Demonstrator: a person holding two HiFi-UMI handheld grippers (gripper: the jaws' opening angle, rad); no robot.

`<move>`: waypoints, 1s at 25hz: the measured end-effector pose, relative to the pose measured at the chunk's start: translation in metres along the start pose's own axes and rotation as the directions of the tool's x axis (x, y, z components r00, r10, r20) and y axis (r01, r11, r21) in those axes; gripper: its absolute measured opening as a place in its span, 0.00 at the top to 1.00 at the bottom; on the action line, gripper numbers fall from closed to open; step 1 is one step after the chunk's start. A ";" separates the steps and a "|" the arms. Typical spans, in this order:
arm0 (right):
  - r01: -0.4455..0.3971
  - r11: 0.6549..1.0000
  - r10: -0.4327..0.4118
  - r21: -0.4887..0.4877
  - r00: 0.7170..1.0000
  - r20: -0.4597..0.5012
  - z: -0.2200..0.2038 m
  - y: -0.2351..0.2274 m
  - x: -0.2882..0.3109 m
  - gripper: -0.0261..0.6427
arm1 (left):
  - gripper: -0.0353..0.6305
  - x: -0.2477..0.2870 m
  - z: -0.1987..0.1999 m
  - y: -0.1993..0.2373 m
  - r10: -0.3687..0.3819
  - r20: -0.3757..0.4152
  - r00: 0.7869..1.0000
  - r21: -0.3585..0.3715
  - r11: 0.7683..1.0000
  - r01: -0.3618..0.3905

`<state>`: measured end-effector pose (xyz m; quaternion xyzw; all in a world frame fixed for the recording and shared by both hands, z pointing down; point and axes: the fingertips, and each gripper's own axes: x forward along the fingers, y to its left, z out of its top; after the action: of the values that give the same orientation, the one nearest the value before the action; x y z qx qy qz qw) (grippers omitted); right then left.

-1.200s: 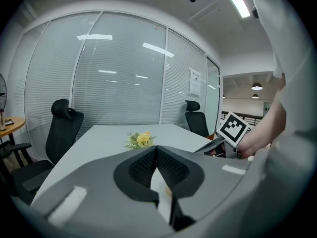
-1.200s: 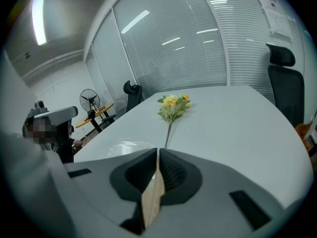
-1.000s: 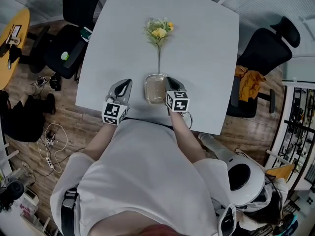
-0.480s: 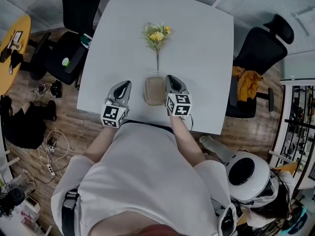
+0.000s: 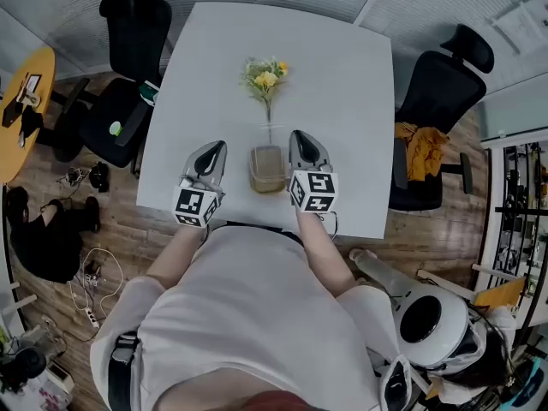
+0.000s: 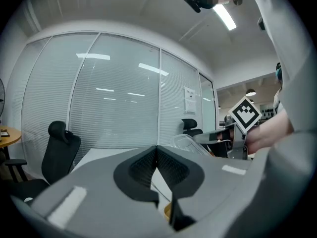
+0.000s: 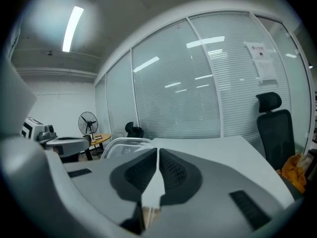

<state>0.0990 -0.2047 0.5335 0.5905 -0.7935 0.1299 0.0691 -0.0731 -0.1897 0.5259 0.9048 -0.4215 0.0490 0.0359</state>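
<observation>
A white tabletop (image 5: 342,75) stands on a wood floor in an office walled with glass panels and closed blinds (image 6: 114,108). At the far left is a round wooden table (image 5: 19,80). One black office chair (image 5: 135,20) stands at the tabletop's left corner. Another (image 5: 441,80) stands at its right, with an orange cloth (image 5: 417,148) on the seat. The left gripper (image 5: 215,145) is over the near edge, its jaws together at the tips with nothing between them. Just to its right is a clear plastic container (image 5: 268,168), brownish inside; its contents cannot be made out, nor whether it rests on the tabletop. Beyond it lies a sprig of yellow flowers (image 5: 264,77), stem toward the container. The right gripper (image 5: 300,135) is close against the container's right side, its jaws likewise together and empty. Each gripper's cube bears black-and-white square markers. A paper notice (image 7: 264,63) hangs on the glass, its print too small to read.
</observation>
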 end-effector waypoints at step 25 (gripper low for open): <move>0.116 0.991 -0.097 -0.060 0.961 0.258 0.138 -0.021 -0.057 0.93 | 0.93 0.028 0.149 -0.010 -0.038 0.263 0.964 0.078 0.997 0.017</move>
<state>0.1417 -0.1978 0.3897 0.6412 -0.7671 0.0195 -0.0043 -0.0387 -0.2205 0.3815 0.9097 -0.4078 -0.0567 -0.0540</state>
